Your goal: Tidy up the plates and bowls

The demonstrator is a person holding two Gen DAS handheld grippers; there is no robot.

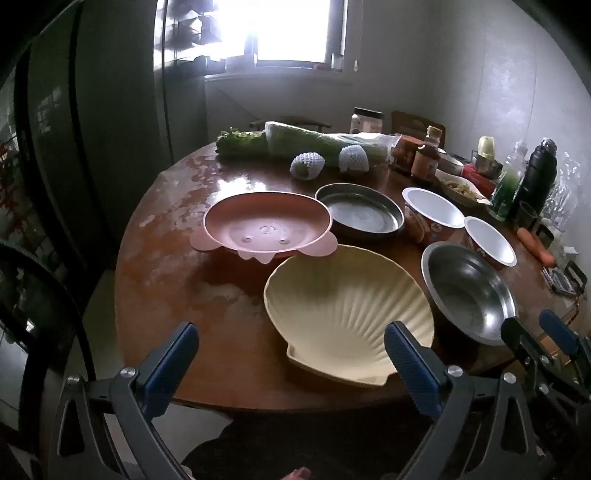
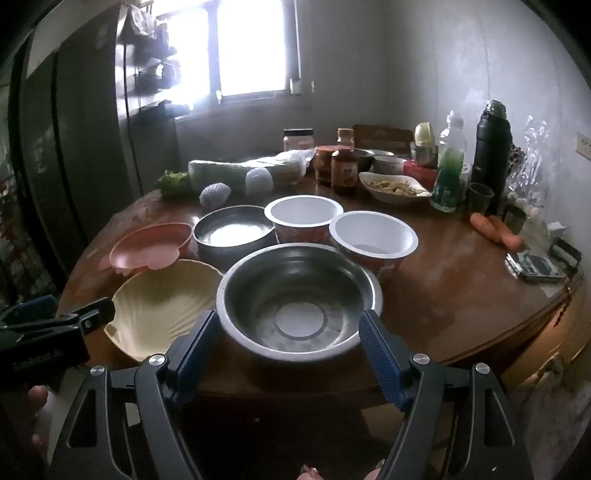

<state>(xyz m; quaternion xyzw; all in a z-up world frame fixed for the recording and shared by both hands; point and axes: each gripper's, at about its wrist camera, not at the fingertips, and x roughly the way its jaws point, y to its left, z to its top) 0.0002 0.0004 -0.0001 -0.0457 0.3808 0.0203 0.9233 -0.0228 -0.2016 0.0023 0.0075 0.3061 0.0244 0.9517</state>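
Left wrist view: my left gripper [image 1: 291, 354] hangs with jaws spread wide, nothing between them, shell-shaped plate [image 1: 347, 306] just ahead at its right finger. Right gripper [image 2: 288, 347] also wide apart and empty, steel bowl [image 2: 299, 295] straight ahead between its fingers. Nothing stacked yet, so I judge this the start; next move calls for closing on a rim. Pink plate [image 1: 266, 225], steel pan [image 1: 360, 214], two white cups [image 2: 373, 232] beyond. Worn round wooden table [image 1: 166, 266], cluttered far side, bright window [image 1: 291, 29].

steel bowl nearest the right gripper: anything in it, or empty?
Empty. The steel bowl stands upright on the table, its bare shiny bottom visible all the way down.
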